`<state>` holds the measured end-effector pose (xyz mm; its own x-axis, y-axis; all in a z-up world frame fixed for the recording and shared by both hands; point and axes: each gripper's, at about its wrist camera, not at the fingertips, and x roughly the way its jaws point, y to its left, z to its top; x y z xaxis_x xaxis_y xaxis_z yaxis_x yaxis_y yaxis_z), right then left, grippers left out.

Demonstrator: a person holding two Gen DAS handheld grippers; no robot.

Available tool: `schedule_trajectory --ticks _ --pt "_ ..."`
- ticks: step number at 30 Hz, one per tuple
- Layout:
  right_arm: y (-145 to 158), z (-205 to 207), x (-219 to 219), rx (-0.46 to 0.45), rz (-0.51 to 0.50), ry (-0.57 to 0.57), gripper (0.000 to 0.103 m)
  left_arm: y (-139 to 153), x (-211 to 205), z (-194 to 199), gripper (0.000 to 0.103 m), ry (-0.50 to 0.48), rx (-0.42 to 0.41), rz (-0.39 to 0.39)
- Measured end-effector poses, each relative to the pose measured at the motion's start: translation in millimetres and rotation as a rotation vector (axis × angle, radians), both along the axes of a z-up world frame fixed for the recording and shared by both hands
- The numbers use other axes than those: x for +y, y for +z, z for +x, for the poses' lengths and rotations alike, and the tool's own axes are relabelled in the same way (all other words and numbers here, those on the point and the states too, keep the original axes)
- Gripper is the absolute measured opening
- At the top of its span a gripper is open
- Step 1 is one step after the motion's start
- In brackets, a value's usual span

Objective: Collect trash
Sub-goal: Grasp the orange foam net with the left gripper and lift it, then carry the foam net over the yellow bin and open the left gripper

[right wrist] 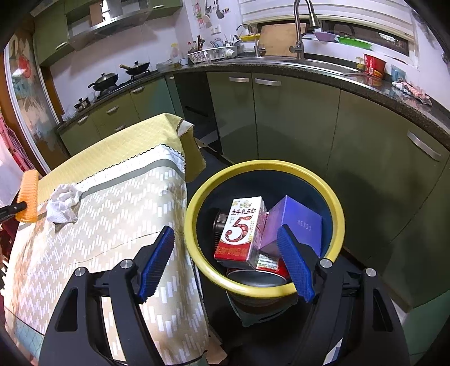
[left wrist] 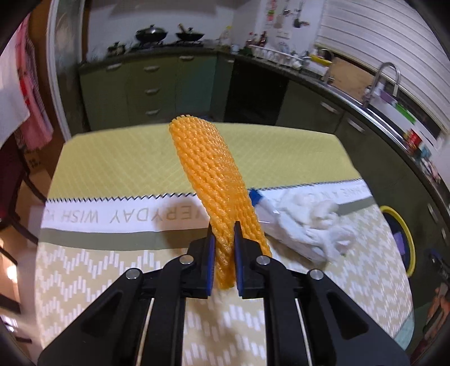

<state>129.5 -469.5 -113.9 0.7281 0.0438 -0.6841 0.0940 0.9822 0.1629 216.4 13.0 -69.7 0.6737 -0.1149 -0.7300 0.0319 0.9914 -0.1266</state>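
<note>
item one, nearest you: left hand-held gripper (left wrist: 223,253), blue pads pressed together on the lower end of the orange foam net sleeve (left wrist: 213,180), which stands up from the jaws and leans away, clear of the bench (left wrist: 112,157). you have it pinched firmly enough that the mesh is squashed between the pads.

item two: right hand-held gripper (right wrist: 225,261), jaws spread wide, nothing between them, hanging over the near rim of the yellow-rimmed bin (right wrist: 194,202) that stands just beside the bench end.

item three, inside the bin: red and white carton (right wrist: 242,225), purple box (right wrist: 295,222), a red can (right wrist: 261,274) beneath them, a dark object behind the carton that cannot be made out.

item four, on the patterned tablecloth (left wrist: 92,276): crumpled white tissue wad (left wrist: 309,225), lying just beside the sleeve's base, with a blue-capped clear wrapper (left wrist: 263,207) touching it. both are untouched.

item five, far: green kitchen cabinets (right wrist: 295,126), woks on the hob (left wrist: 168,35), sink tap (right wrist: 302,25).

step in hand, as judged: pick-up of the sleeve is done, carry to the bin not yet. your next move calls for swinging the left hand across toward the bin, getting the sleeve's long free end over the rim before you let go, then coming back for the tissue and wrapper.
</note>
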Motion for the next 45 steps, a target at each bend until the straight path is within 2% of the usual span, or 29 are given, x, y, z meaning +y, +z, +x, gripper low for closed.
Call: schedule_trajectory --ticks 6,10,14,20,23,29,32,34,38,41,45 --pt "3 -12 -17 -0.010 0.003 -0.036 0.075 37 -49 -23 0.011 -0.157 -0.057 0.015" --pt "4 -24 -34 -0.011 0.007 -0.072 0.075 52 -107 -26 0.011 -0.310 -0.072 -0.016" --pt "4 -37 -54 -0.014 0.009 -0.116 0.075 53 -173 -18 0.011 -0.453 -0.064 -0.035" --pt "-3 -51 -82 -0.003 0.020 -0.167 0.075 31 -271 3 0.011 -0.623 0.027 -0.048" --pt "-9 -56 -95 0.006 0.034 -0.189 0.075 9 -320 13 0.012 -0.698 0.100 -0.041" --pt "-20 -61 -108 0.022 0.054 -0.215 0.075 -33 -389 28 0.012 -0.762 0.177 0.010" --pt "-22 -62 -110 0.028 0.057 -0.223 0.077 -52 -404 42 0.019 -0.747 0.221 0.020" --pt "-23 -62 -110 0.027 0.062 -0.226 0.078 -61 -408 52 0.041 -0.733 0.259 0.001" --pt "-20 -61 -104 0.023 0.061 -0.215 0.078 -58 -396 51 0.048 -0.724 0.269 -0.070" --pt "-18 -57 -96 0.023 0.055 -0.198 0.078 -33 -363 35 0.049 -0.728 0.202 -0.147" --pt "-15 -50 -80 0.024 0.038 -0.166 0.078 4 -289 12 0.060 -0.682 0.072 -0.230"
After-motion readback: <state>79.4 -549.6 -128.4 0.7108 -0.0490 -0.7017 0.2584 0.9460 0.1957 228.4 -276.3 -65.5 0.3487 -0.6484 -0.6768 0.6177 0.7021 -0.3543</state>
